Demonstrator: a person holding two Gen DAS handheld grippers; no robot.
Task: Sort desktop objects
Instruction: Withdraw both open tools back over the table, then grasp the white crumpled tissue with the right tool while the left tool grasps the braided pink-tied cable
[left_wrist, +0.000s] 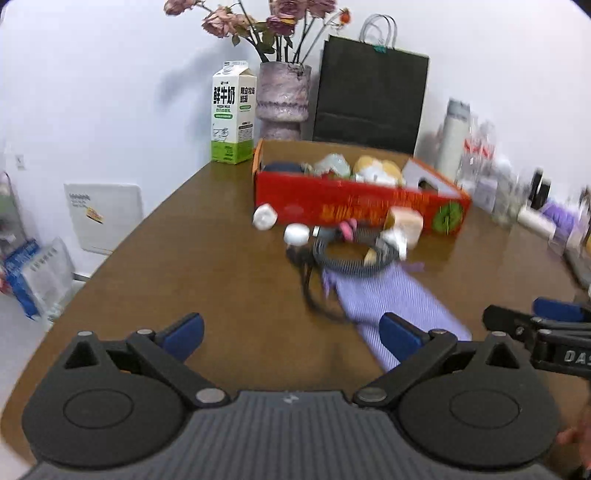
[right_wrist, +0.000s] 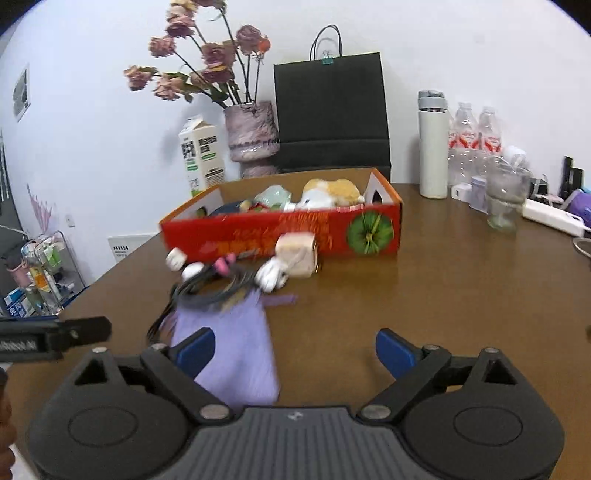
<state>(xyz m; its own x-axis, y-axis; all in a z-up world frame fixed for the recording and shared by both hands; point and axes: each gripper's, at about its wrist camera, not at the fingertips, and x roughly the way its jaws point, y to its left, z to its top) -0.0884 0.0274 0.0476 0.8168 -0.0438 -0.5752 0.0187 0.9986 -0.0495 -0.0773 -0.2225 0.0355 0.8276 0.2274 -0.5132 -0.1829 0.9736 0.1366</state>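
A red cardboard box (left_wrist: 354, 206) (right_wrist: 295, 230) sits mid-table with a plush toy (right_wrist: 332, 194) and other items inside. In front of it lie a small pile: white round pieces (left_wrist: 295, 234), a coiled dark cable (left_wrist: 343, 258) (right_wrist: 214, 290), a beige block (left_wrist: 404, 221) (right_wrist: 297, 254) and a lilac striped cloth (left_wrist: 391, 302) (right_wrist: 232, 350). My left gripper (left_wrist: 291, 334) stands open over bare table, left of the cloth. My right gripper (right_wrist: 295, 352) is open too, its left finger over the cloth's near end. Nothing is between either pair of fingers.
A milk carton (left_wrist: 233, 110), a vase of dried roses (left_wrist: 282, 96) and a black paper bag (left_wrist: 369, 96) stand behind the box. A white flask (right_wrist: 432, 144), water bottles (right_wrist: 474, 136), a glass (right_wrist: 504, 199) and a power strip (right_wrist: 554, 216) crowd the right side.
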